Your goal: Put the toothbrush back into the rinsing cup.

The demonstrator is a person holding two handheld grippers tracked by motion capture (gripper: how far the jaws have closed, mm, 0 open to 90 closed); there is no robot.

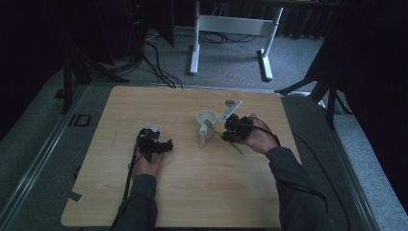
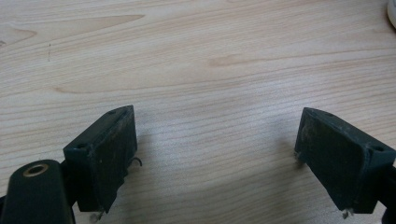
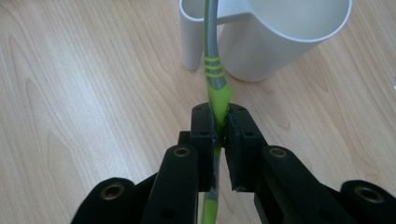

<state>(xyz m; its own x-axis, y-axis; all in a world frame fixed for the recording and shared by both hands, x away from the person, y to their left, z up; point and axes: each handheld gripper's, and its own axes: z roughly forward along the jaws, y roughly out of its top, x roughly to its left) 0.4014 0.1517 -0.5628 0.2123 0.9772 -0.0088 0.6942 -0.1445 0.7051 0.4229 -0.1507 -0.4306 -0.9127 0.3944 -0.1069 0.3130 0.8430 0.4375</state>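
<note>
Toothbrush, green and grey, sits clenched between the jaws of the right gripper, which grasp its green handle. In the right gripper view the handle runs up from between the 2 black jaws toward a white cup, and its upper grey part passes in front of the cup's handle side near the rim. Whether the brush touches the cup cannot be told.

In the high view the right gripper is held by the person's right hand just to the right of the cup, which stands upright near the middle of the wooden bench. The toothbrush slants there, its green end pointing down toward the person.

The left gripper lies low over the bench, well to the left of the cup, in the person's left hand. In the left gripper view its 2 jaws stand wide apart, released, with bare wood grain between them and a sliver of something white at the top right corner.
</note>
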